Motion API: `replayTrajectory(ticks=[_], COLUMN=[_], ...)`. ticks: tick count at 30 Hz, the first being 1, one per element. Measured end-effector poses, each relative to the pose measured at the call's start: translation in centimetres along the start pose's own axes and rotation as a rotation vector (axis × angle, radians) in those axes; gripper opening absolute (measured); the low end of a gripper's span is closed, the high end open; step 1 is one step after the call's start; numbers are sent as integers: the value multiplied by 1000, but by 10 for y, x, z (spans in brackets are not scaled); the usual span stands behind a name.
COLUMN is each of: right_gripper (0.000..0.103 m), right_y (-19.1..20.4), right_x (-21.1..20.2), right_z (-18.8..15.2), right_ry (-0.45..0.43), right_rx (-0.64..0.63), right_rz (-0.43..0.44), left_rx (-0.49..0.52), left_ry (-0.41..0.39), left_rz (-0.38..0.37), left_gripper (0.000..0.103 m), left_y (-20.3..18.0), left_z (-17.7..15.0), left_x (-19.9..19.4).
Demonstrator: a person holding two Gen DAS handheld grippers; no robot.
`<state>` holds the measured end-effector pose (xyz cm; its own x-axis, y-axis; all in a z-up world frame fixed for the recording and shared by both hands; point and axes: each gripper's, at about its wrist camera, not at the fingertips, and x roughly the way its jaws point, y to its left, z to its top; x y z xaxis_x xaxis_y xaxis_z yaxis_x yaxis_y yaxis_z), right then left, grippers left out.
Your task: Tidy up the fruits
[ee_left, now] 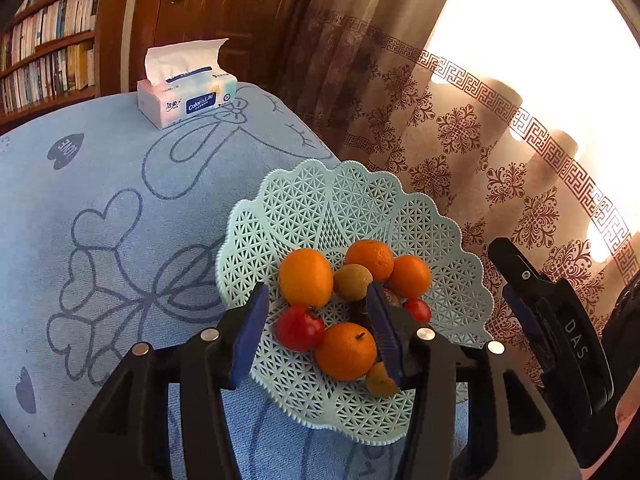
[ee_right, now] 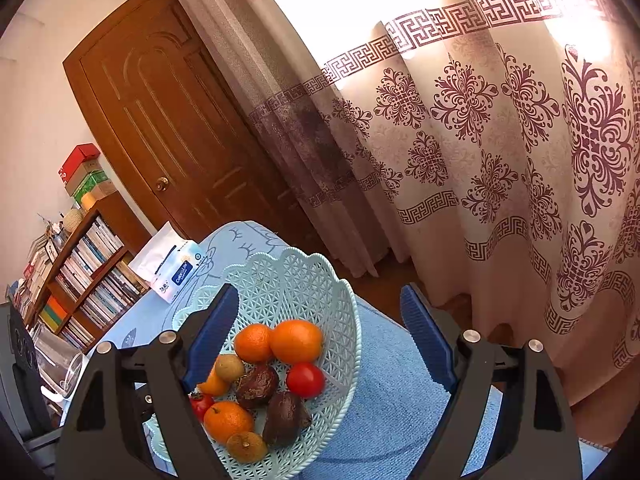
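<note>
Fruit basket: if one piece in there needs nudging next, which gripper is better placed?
Probably the left. The left gripper sits over the basket, jaws apart around an orange. The right gripper is open and empty, only its left finger over the basket.

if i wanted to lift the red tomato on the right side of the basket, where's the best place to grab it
Grip the red tomato across its round middle, coming from above. It lies on the open side of the pale green basket, with the wall on one side and a dark wrinkled fruit on the other, so only the top is free. Squeeze lightly; it likely bruises.
</note>
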<state>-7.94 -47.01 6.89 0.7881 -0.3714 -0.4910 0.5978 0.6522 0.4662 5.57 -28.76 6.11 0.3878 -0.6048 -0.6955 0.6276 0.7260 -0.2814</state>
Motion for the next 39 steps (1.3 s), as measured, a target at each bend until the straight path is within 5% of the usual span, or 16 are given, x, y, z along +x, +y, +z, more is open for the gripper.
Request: replayTrajectory(ticks=[3, 5, 9, 14, 28, 39], right_gripper=[85, 85, 85, 94, 96, 100], right_y=[0, 0, -1, -1, -3, 7], right_x=[0, -1, -2, -4, -15, -40], right_z=[0, 0, 0, 1, 1, -7], right_ry=[1, -1, -5, -17, -41, -60], right_rx=[-1, -1, -1, 1, 3, -124], right_rz=[-2, -3, -7, -3, 3, 22], left_rx=[40, 73, 136, 189, 267, 315], left_ry=[-31, -61, -106, -169, -252, -313], left_rz=[61, 116, 189, 278, 413, 506], left_gripper=[55, 67, 69, 87, 88, 91], left_y=[-2, -6, -13, -19, -30, -35], left_z=[-4, -7, -13, -20, -38, -54], left_x=[-8, -15, -28, -48, -84, -104])
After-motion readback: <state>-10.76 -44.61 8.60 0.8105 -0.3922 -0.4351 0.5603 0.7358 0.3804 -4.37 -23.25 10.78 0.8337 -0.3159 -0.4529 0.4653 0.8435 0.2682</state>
